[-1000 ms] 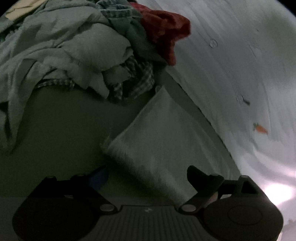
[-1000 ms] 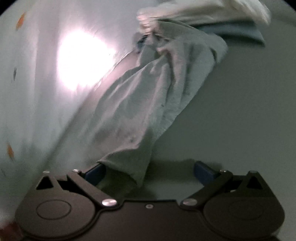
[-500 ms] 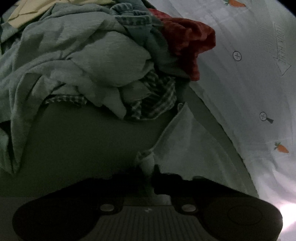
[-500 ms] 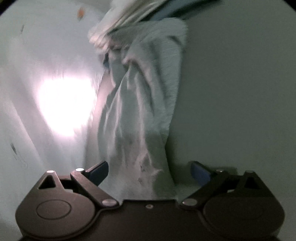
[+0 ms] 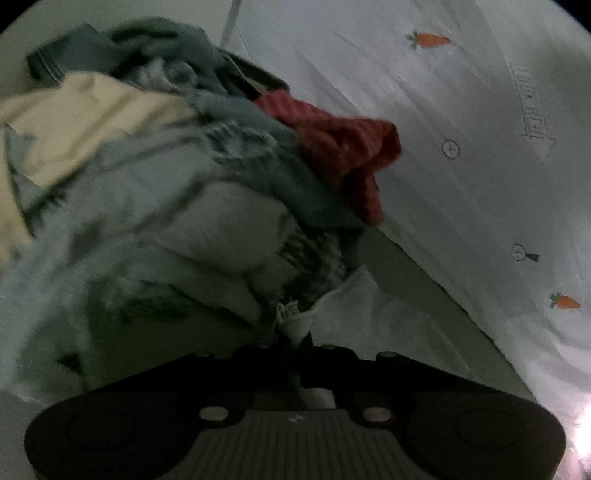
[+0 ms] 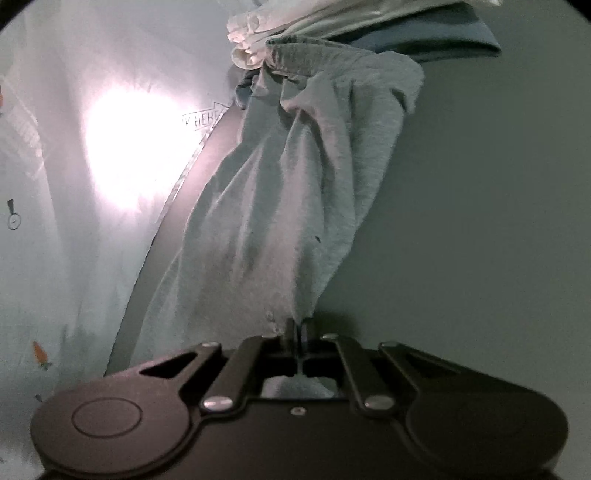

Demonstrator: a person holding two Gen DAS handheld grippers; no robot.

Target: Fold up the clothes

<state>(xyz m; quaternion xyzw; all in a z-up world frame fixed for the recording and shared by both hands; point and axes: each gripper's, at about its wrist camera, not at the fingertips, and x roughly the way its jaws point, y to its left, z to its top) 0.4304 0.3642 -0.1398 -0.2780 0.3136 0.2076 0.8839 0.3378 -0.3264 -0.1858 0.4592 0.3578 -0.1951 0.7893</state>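
Observation:
A pale grey-green garment lies stretched along the dark table edge. My right gripper is shut on its near corner, with cloth bunched between the fingers. My left gripper is shut on another corner of the same pale garment, which spreads to the right of the fingers. Both pinched ends sit low over the table.
A heap of unfolded clothes fills the left wrist view, with a cream piece and a red piece on it. A white carrot-print cloth lies beyond the table edge. Folded white and blue items lie behind the garment. Grey table is at right.
My right gripper has closed on the garment's corner; it was open half a second ago. My left gripper closed earlier and has since moved toward the clothes heap with the cloth.

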